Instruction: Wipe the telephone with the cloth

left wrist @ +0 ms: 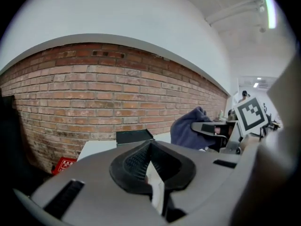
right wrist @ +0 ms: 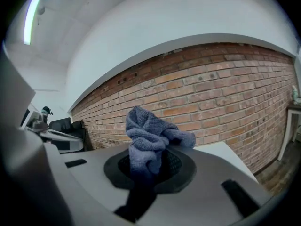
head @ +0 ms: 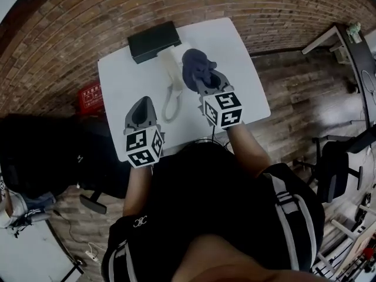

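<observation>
While the right gripper [head: 204, 81] pinches the cloth [head: 195, 63], the left gripper [head: 141, 110] is closed and empty.
Bunched cloth could snag the cord [head: 171, 101] of the telephone [head: 154, 40] and drag it.

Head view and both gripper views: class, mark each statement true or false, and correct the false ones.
1. The right tongs grip the cloth. True.
2. The handset rests on the black base. False: it lies on the table, off the base.
3. The table is white. True.
4. The left tongs hold the cloth. False: they are shut, with no cloth in them.
</observation>
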A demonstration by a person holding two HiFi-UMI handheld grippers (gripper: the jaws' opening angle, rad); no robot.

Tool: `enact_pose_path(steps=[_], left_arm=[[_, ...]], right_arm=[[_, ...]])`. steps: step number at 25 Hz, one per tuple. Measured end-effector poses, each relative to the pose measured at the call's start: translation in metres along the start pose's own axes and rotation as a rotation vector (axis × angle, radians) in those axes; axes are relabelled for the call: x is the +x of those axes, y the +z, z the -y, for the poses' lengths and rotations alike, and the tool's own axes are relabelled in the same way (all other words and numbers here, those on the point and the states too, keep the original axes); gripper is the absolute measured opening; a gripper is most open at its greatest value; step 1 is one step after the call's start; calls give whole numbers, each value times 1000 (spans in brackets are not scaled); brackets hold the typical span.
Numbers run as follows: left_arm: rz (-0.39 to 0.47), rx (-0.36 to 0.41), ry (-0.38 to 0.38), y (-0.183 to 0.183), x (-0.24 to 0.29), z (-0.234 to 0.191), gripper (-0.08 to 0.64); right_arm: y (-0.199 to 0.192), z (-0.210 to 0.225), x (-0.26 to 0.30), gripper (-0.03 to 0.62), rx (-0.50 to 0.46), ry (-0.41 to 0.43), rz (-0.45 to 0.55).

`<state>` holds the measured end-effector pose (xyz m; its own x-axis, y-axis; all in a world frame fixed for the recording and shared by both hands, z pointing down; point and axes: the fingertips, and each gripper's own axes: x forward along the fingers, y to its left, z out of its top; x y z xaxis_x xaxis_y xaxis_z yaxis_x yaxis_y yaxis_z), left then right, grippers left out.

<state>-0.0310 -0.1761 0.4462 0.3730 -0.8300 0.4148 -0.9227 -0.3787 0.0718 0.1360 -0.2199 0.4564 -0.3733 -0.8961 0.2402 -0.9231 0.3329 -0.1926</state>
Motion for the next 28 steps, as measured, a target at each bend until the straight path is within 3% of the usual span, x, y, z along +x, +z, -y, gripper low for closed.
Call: enact_pose_path(steps=[4,15,20,25,28], left_arm=[[-45,-73,85,-17,3,-10,-3],[-65,-112,203,-19,1,-46,-3],[-78,-109,216,-21,5,-57,-3],[-83,-132,229,-23,7,-74,-3],[-84,-150,236,-24,8,-87,-3]], right_arm=[[-9,14,30,23,17,70,-45],[-9,12,135,23,174,185,-135],[-36,10,179,23,232,160,-247],[-61,10,205,23,202,109,-339],[-80,10,220,23,131,78,-426]])
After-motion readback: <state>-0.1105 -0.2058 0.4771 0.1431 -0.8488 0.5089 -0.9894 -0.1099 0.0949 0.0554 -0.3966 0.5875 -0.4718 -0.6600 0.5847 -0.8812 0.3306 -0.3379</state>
